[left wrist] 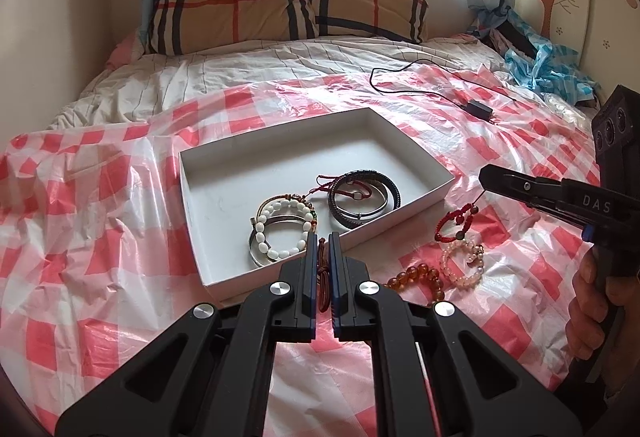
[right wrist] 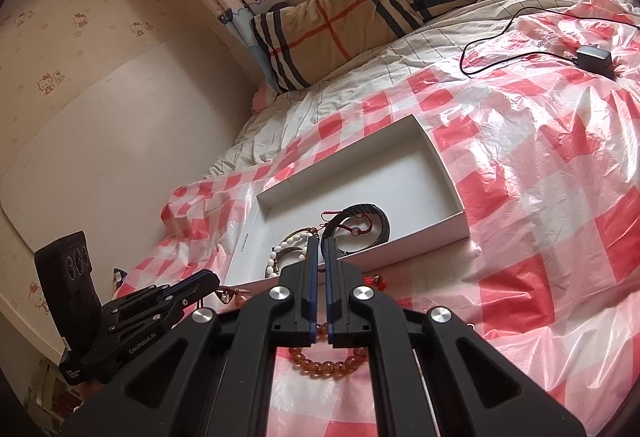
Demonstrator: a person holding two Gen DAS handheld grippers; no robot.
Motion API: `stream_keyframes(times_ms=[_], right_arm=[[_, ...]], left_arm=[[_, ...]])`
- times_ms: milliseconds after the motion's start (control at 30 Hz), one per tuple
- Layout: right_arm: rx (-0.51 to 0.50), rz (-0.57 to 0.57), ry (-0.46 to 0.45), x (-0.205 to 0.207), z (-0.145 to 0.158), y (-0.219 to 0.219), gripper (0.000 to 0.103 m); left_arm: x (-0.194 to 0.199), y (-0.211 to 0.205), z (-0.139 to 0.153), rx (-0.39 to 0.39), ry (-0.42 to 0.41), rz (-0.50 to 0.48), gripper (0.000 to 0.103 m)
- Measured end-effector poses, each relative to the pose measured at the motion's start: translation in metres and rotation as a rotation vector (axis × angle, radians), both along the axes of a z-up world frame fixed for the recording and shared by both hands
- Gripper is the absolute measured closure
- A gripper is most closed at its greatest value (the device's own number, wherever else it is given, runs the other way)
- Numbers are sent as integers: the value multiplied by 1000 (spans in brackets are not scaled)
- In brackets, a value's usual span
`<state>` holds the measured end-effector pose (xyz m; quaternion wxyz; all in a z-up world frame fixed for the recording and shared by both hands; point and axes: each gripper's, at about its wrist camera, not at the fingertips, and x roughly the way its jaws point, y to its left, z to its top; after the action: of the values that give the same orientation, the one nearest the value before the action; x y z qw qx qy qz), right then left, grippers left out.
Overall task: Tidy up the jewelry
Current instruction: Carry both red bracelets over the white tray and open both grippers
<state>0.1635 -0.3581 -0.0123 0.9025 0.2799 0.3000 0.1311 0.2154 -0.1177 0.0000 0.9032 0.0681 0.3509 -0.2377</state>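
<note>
- Left wrist view: left gripper (left wrist: 323, 237) pinches a brown-red cord bracelet (left wrist: 323, 277), fingers narrow, over the near edge of the white box (left wrist: 400, 215).
- Right gripper (left wrist: 486, 175) nipped shut on a red string bracelet (left wrist: 454, 223), dangling off the box's right near corner.
- Both cords: light, limp, swingy; grip at the knot or a bead.
- Amber bead bracelet (right wrist: 324, 363) and pink bead bracelet (left wrist: 464, 263) lie loose on the checked plastic sheet (left wrist: 100, 257); beads hard and slick, so pinch across the strand.
- White bead bracelet (left wrist: 280, 233) and black braided bracelet (left wrist: 362, 197) already boxed.

white box (left wrist: 404, 141) far half bare, bracelets (left wrist: 320, 213) crowding near half, charger cable (left wrist: 420, 89) well beyond
</note>
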Motion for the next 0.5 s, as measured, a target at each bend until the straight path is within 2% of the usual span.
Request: stream_keyframes(times_ms=[300,500], right_arm=[[15,9,-6,1,1,0,99],[72,16,-8,12,1,-2,99]], left_arm=[[6,-3,2,-21,-5,5,98],[20,-1,10,-70,-11,31,98]])
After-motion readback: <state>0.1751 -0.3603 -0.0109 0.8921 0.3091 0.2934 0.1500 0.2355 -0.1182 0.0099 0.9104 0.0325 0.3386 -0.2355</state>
